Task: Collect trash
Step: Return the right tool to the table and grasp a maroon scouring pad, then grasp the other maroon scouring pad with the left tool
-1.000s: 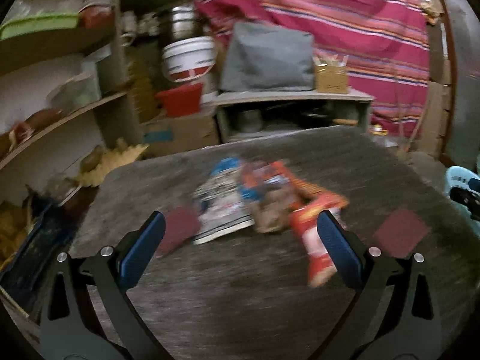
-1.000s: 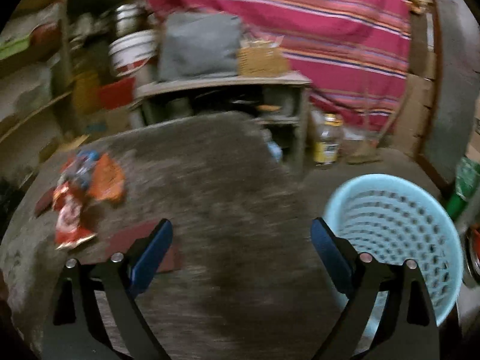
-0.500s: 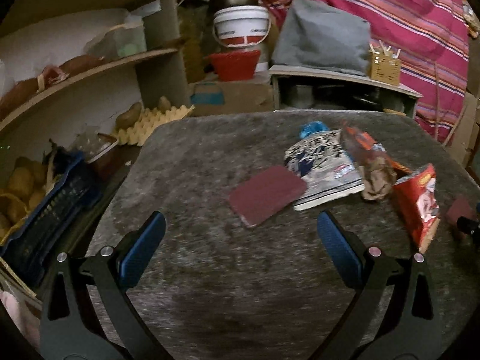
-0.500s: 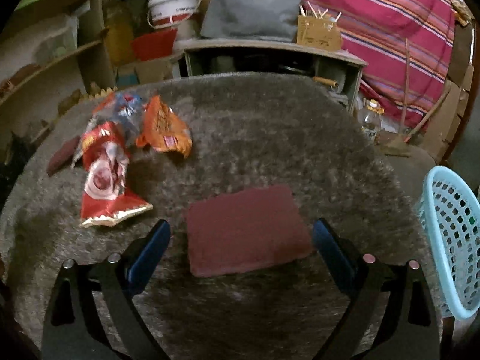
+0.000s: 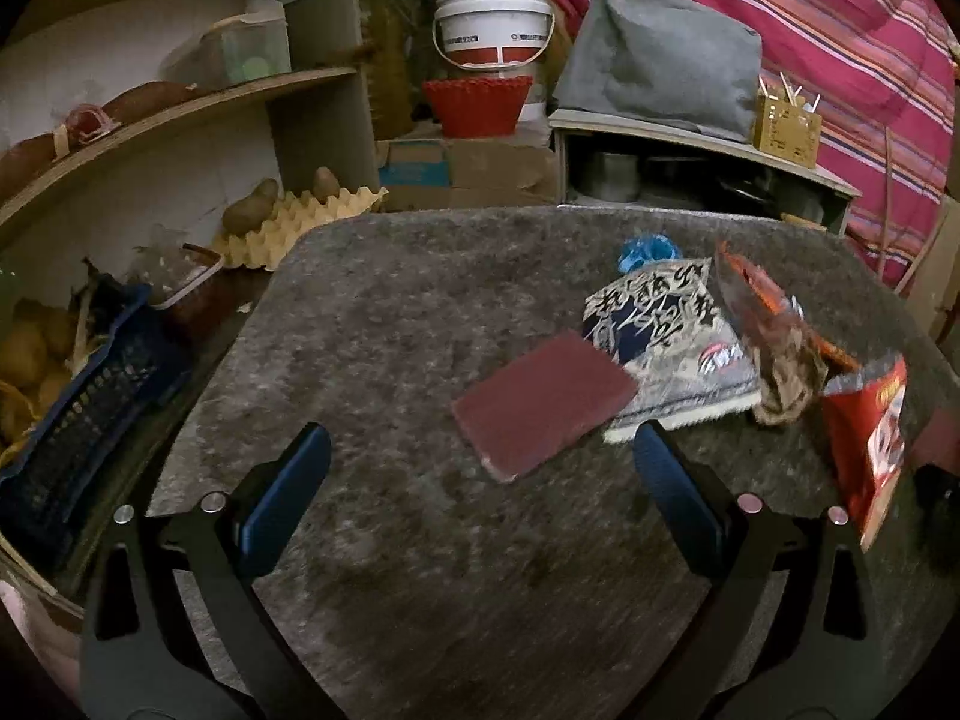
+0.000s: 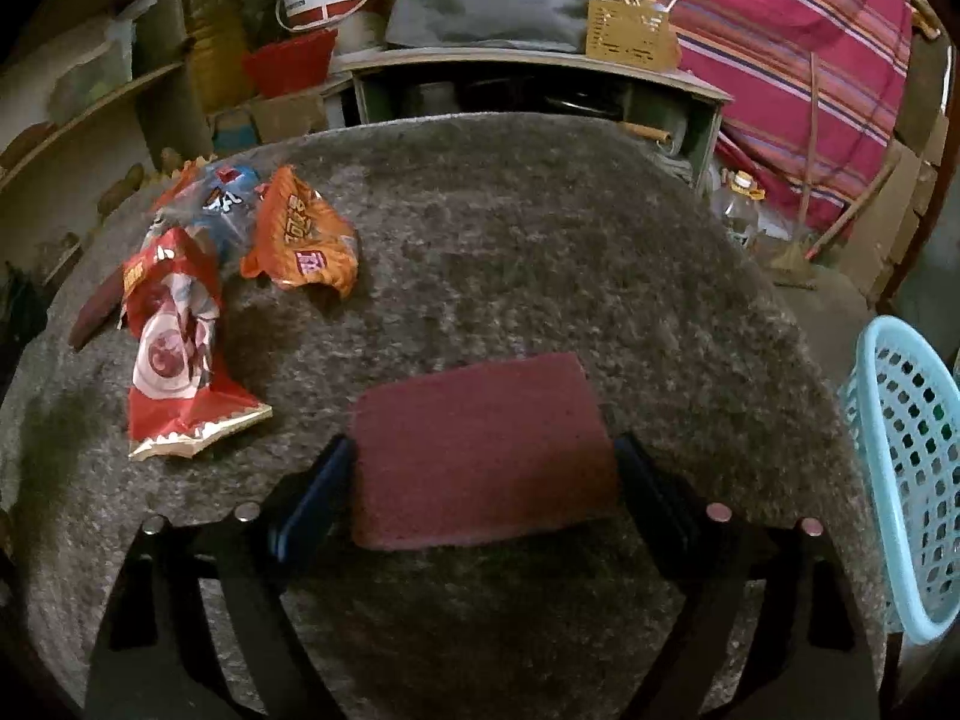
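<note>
Right gripper point(image 6: 480, 480) spread wide, empty, straddling maroon pad point(image 6: 483, 450) on bench point(image 6: 540, 240). Red snack wrapper point(image 6: 174, 348) lies forward-left, long axis running away; basket point(image 6: 900, 480) right. Left gripper point(image 5: 474, 480) agape, empty, wrappers forward-right.

Two maroon pads point(image 5: 543, 403) point(image 6: 483, 450), four wrappers point(image 6: 174, 342), one basket point(image 6: 906, 480)

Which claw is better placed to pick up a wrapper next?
Probably the left claw: it is open, with the black-and-white wrapper just ahead. The right claw straddles a dark red pad, wrappers off to its left.
</note>
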### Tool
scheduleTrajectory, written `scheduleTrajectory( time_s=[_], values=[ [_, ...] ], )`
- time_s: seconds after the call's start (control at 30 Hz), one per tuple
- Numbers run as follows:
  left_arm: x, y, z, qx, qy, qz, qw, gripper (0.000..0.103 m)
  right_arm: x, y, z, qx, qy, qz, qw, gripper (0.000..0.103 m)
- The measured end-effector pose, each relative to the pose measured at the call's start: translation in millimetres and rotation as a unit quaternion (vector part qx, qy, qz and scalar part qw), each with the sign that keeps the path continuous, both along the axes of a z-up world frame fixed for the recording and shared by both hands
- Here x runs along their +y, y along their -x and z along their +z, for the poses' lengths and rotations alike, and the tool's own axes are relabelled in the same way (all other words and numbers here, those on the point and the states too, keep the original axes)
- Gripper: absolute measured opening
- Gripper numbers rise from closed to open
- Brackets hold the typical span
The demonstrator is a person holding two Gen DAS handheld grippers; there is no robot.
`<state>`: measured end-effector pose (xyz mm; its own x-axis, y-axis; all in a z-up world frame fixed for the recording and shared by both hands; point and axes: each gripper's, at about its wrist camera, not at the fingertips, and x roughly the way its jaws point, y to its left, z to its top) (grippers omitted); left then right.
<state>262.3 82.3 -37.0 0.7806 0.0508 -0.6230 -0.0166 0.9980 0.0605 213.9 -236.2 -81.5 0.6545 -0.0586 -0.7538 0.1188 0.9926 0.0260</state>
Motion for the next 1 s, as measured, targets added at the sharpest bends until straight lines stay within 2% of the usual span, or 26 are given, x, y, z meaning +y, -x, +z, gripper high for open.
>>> scheduleTrajectory(
  time_s=[0.17,0.4,0.63,0.9,0.97,1.0],
  values=[
    [-7.4,-20.4,-2.3,0.009,0.009,0.006,0.9999,0.098,-9.1,-10.2,8.4,-0.018,-0.003,-0.003,1.000,0.085],
    [-15.9,-51.1,-13.3,0.044,0.043,0.046,0.9971,0.098,-20.0,-22.3,9.6,-0.025,-0.013,-0.011,1.000,0.085],
    [-23.7,-67.0,-29.6,0.064,0.034,0.078,0.9943,0.098,-20.2,-25.4,7.1,-0.025,-0.017,-0.003,1.000,0.085],
    [-10.1,-76.3,-47.3,0.118,0.081,0.075,0.9869,0.098,-24.5,-23.9,6.7,-0.029,-0.023,-0.005,0.999,0.085],
    [-6.9,-75.8,-47.4,0.116,0.089,0.077,0.9863,0.094,-22.4,-22.9,7.8,-0.032,-0.019,-0.002,0.999,0.085],
    [-6.0,-75.0,-47.1,0.114,0.090,0.077,0.9864,0.088,-21.8,-22.1,8.6,-0.034,-0.017,-0.001,0.999,0.085]
  ],
)
